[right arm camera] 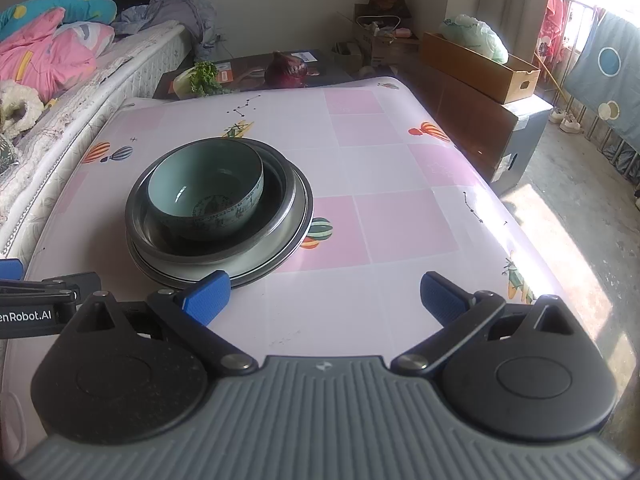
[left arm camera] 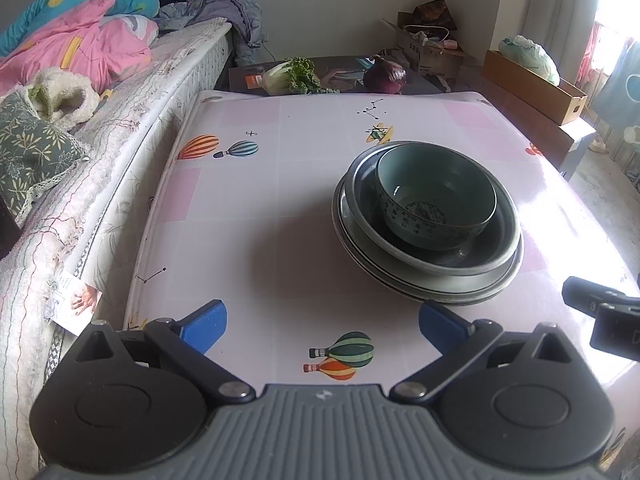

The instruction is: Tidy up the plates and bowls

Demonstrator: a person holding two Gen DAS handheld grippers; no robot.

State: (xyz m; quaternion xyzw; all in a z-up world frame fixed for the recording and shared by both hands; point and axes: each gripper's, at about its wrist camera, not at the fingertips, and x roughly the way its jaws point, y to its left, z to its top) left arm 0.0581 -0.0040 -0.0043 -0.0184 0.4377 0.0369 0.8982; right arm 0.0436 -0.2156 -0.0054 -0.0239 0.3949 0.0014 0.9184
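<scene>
**Crockery nested, both claws clear**

Crockery sits in one stack towards the middle of the table (left arm camera: 256, 208), which wears a pink-checked cloth printed with hot-air balloons. A green ceramic bowl (left arm camera: 434, 200) rests inside a wider metal bowl (left arm camera: 432, 258), and that bowl stands on a metal plate (left arm camera: 486, 294) whose rim shows beneath it.

The left claw (left arm camera: 322, 326) hovers at the near edge of the table with its blue pads spread wide and nothing between them; the stack lies ahead and to its right. The right claw (right arm camera: 325, 298) is likewise wide and empty, with the stack ahead on its left, the left pad just in front of the plate's rim.

Judging by the layout, the nesting looks close to done, and what remains is tidying. The ceramic bowl sits off-centre, towards the far side of the metal one, so centring it would steady the pile. If the stack is to be shifted, gripping the plate's rim from both sides would serve better than pinching the thin metal bowl, which could slip. Lift level and slowly, since the ceramic bowl is loose inside and may slide or chip.
</scene>
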